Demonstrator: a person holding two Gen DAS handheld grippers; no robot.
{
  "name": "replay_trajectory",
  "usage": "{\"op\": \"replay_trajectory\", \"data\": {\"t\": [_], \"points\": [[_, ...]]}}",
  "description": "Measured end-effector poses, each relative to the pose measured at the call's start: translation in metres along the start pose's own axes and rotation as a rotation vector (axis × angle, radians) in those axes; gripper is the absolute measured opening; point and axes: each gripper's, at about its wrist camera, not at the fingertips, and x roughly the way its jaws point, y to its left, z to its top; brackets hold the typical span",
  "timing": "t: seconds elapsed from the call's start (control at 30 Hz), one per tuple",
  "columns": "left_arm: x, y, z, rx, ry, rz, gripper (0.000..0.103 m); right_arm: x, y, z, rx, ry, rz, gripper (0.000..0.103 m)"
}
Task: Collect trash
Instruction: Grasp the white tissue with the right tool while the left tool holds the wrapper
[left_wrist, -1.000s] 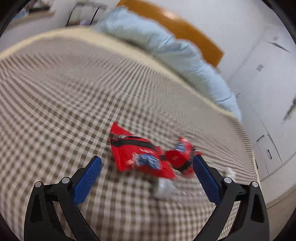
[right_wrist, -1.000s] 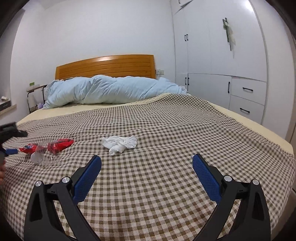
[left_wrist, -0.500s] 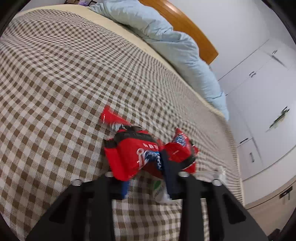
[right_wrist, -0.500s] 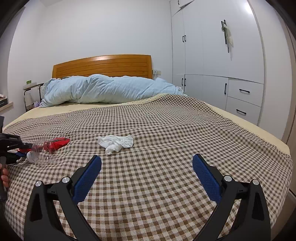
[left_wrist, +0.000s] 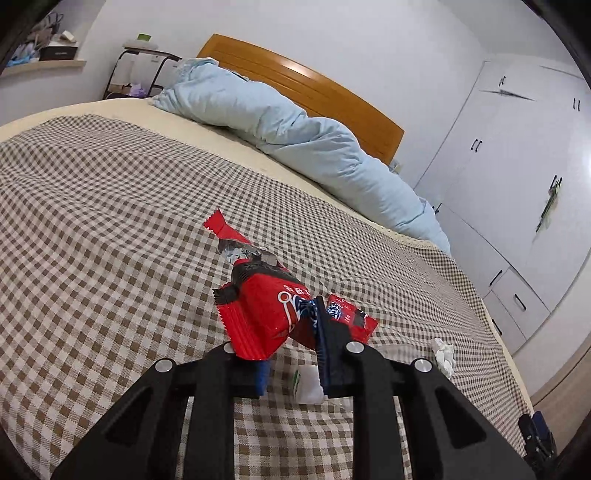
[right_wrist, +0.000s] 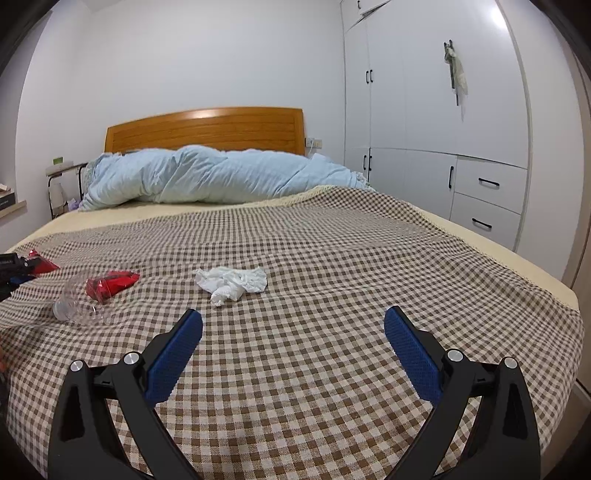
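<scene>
Red wrapper (left_wrist: 266, 314) crumpled, pinched in left gripper (left_wrist: 291, 354), white tissue (right_wrist: 232, 282) on bed

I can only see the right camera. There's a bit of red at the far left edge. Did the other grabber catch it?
Observer: Yes. The left gripper has its jaws closing on a red snack wrapper, which is pinched between the pads.
Operator: Does it hold the whole thing?
Observer: No, just the near end. The rest sticks out ahead, with its twisted tail toward the headboard.
Operator: Any writing on it?
Observer: White characters on the red face.
</scene>
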Motion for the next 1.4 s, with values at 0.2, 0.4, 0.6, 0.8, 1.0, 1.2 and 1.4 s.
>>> {"op": "replay_trajectory", "data": {"t": [0.2,0.4,0.6,0.8,1.0,1.2,1.4], "points": [[-0.002,-0.002,-0.005,0.01,-0.005,-0.017,0.018,0.035,0.017,0.009,-0.059,0.152,0.064,0.095],[0.004,-0.005,-0.004,0.022,0.0,-0.029,0.018,0.098,0.053,0.039,-0.076,0.248,0.114,0.095],[0.01,0.003,-0.002,0.001,0.017,-0.039,0.018,0.162,0.091,0.047,-0.227,0.34,0.025,0.095],[0.012,0.006,-0.002,-0.011,0.022,-0.036,0.018,0.197,0.091,0.029,-0.251,0.435,-0.015,0.095],[0.013,0.008,-0.002,-0.011,0.025,-0.037,0.018,0.193,0.077,0.033,-0.196,0.434,0.082,0.023],[0.016,0.006,-0.002,0.006,0.032,-0.04,0.018,0.176,0.082,0.037,-0.215,0.366,0.07,0.007],[0.016,0.001,-0.002,0.028,0.034,-0.046,0.018,0.143,0.077,0.043,-0.199,0.206,0.038,0.007]]}}
